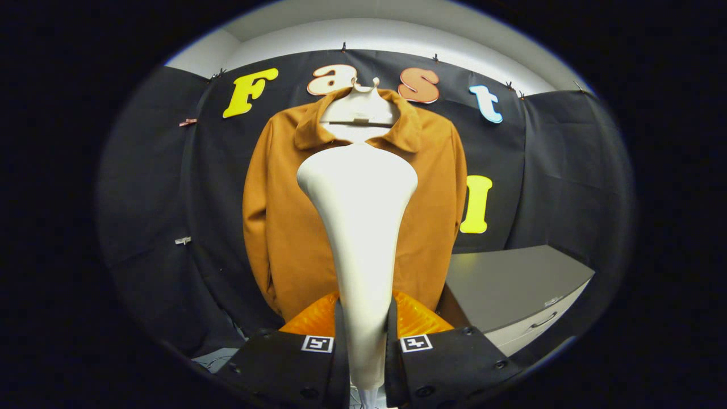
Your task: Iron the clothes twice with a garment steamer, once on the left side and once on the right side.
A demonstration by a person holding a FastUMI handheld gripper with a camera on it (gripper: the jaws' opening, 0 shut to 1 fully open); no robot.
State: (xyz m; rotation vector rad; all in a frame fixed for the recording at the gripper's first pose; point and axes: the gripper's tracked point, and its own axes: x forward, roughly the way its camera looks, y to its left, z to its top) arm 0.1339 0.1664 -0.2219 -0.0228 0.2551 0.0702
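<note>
gripper [365, 341] jaws clamped on steamer [359, 227] handle | steamer upright, head facing jacket [284, 227] chest

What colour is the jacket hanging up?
Orange-brown jacket, seen best in the tool view, behind the white steamer it grips.

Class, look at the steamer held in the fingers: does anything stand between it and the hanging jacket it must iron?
Nothing visible does. The garment steamer, clamped between the fingers, points straight at the brown jacket on its hanger.
</note>
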